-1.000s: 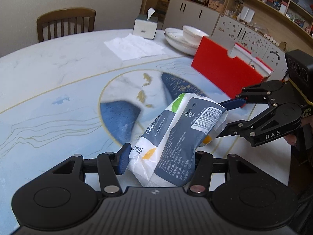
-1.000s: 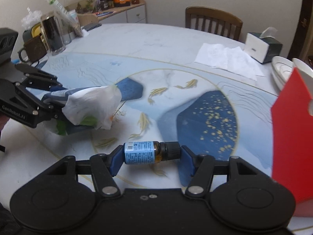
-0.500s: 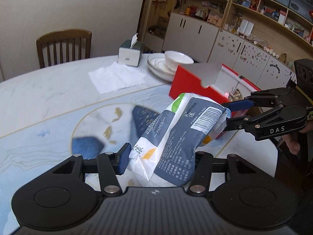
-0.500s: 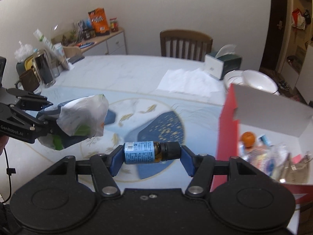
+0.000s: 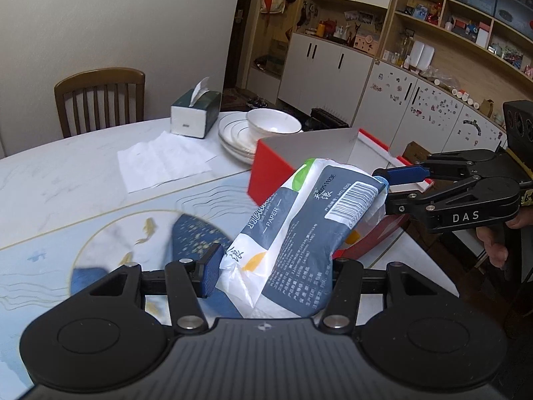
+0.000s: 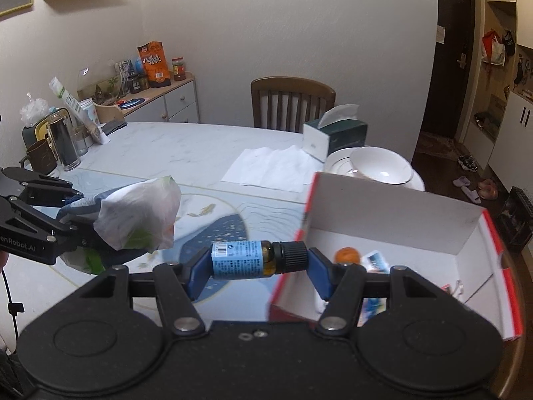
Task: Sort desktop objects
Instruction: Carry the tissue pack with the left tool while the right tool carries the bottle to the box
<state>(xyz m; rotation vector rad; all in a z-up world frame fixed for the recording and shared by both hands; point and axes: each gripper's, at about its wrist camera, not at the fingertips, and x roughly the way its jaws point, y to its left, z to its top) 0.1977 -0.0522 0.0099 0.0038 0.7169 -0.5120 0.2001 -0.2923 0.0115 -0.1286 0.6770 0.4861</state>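
Observation:
My left gripper is shut on a soft tissue pack, grey-blue and white, held tilted above the table. It also shows in the right wrist view, left of my right gripper. My right gripper is shut on a small brown bottle with a blue label and black cap, held sideways at the left wall of the red box. The box is open, white inside, and holds an orange ball and small packets. In the left wrist view the red box lies behind the pack, and the right gripper hangs over it.
White stacked plates with a bowl, a green tissue box and a sheet of white paper lie on the far side of the marble table. A wooden chair stands behind. Cups and jars stand at the table's left edge.
Both grippers have risen and swung toward the red box with their loads. The box's open inside now shows in the right wrist view, and the bottle has reached its left wall.

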